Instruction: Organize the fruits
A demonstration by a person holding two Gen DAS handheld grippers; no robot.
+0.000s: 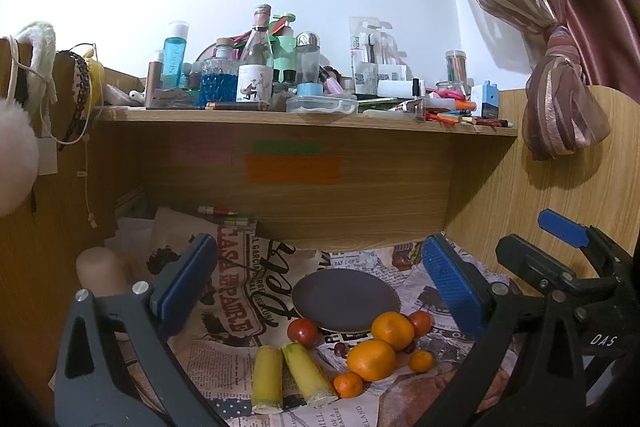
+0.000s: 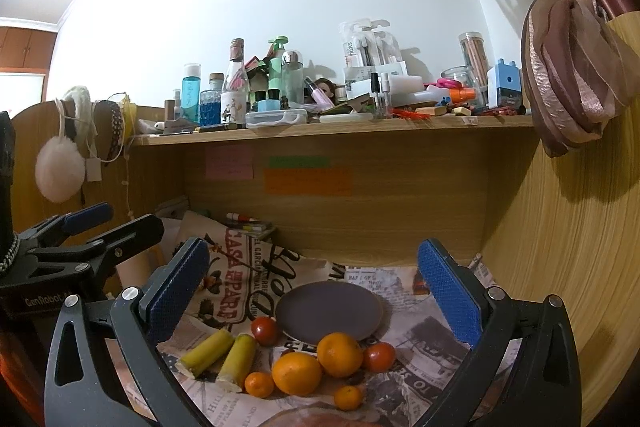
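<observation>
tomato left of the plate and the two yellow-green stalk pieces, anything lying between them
Nothing: in both wrist views only bare newspaper-print cloth separates the left tomato from the nearer stalk piece.

oranges [image 1: 371, 359] 4 — tomatoes [image 1: 303, 331] 2 — yellow stalks [image 1: 267, 379] 2 — plate [image 1: 346, 301] 1

The newspaper-print cloth [image 1: 236, 311] on the desk has big red letters that look like "CASA REPAIRE". Near the desk's front edge, small print on it reads "IRELAND". The right tool [image 1: 600, 341] has "DAS" in white on its black body. The left tool [image 2: 44, 301] says "GenRobot". On the shelf, a white toothbrush pack [image 2: 352, 55] reads "harks".
</observation>
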